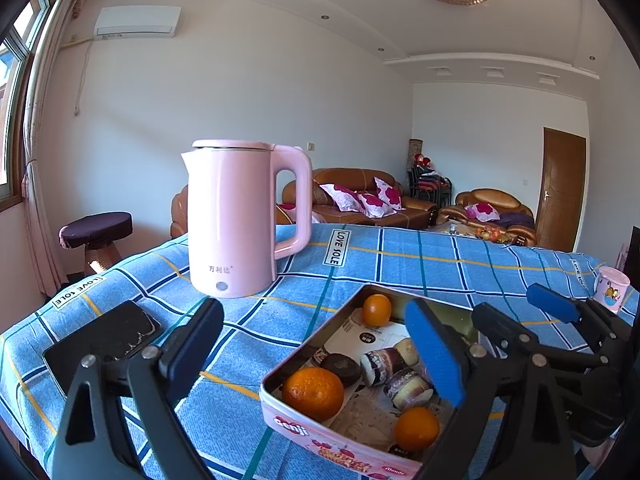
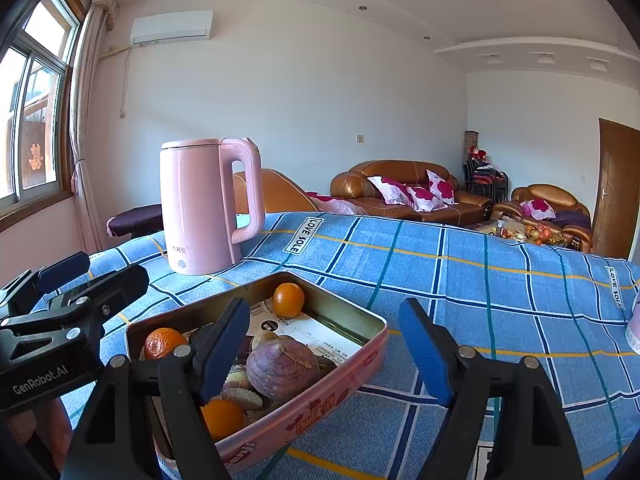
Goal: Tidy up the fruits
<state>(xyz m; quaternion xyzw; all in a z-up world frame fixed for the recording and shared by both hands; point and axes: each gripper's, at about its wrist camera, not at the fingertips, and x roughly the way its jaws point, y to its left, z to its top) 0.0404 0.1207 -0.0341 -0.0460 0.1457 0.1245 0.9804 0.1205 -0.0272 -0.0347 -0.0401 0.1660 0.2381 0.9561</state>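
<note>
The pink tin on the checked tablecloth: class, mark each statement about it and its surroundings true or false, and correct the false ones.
1. The pink tin holds three oranges. True.
2. The pink kettle lies on its side. False: it stands upright on the tablecloth.
3. Both grippers are open and empty. True: the left gripper and the right gripper hold nothing.
4. A black phone lies inside the tin. False: it lies on the cloth, left of the tin.
5. The tin also holds wrapped small cakes. True.
</note>
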